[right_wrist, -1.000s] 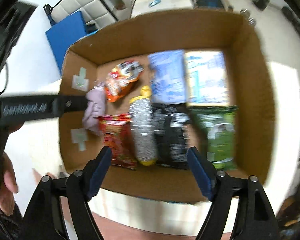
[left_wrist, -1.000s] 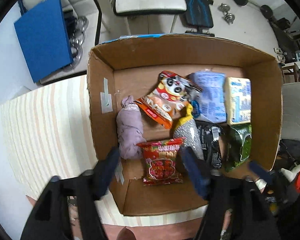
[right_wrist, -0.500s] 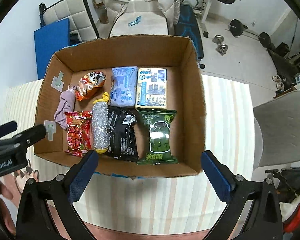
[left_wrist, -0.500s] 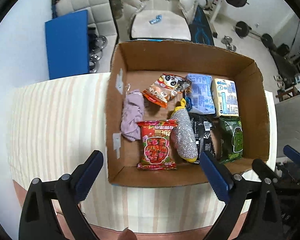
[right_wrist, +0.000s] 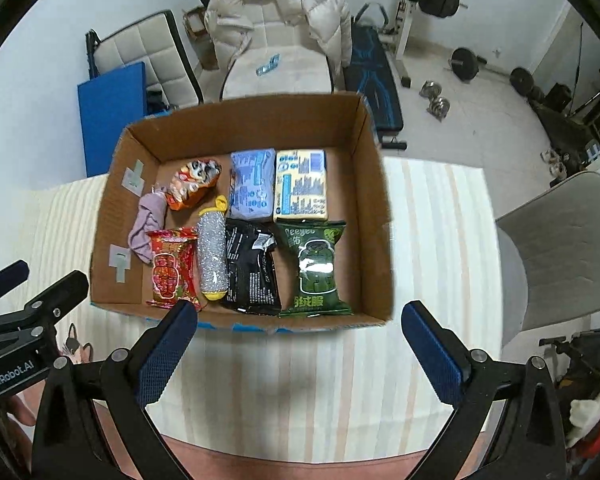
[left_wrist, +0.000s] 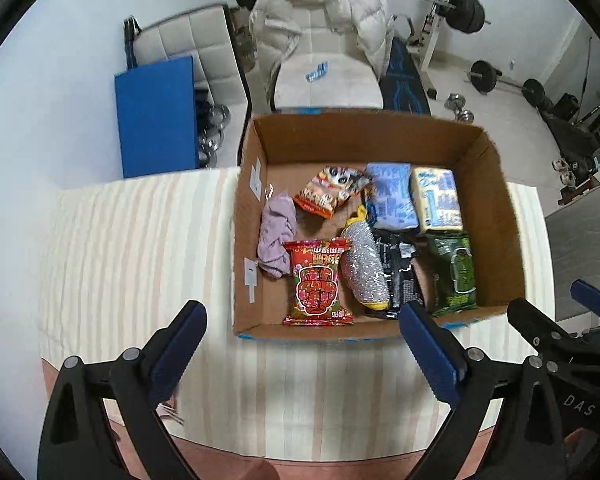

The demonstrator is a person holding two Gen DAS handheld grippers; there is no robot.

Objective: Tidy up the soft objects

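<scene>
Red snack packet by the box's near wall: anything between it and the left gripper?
Only the cardboard box's near wall stands between the open left gripper and the red snack packet; from above, nothing covers it.

Striped tablecloth (right_wrist: 428,240) over table; directly on it, one open cardboard box (right_wrist: 374,216), set toward far edge.

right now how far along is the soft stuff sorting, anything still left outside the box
It looks close to finished. The cardboard box already holds eight items, among them the green snack bag and the purple cloth. The left gripper and right gripper are both open and empty. Nothing loose shows on the striped tablecloth.
</scene>
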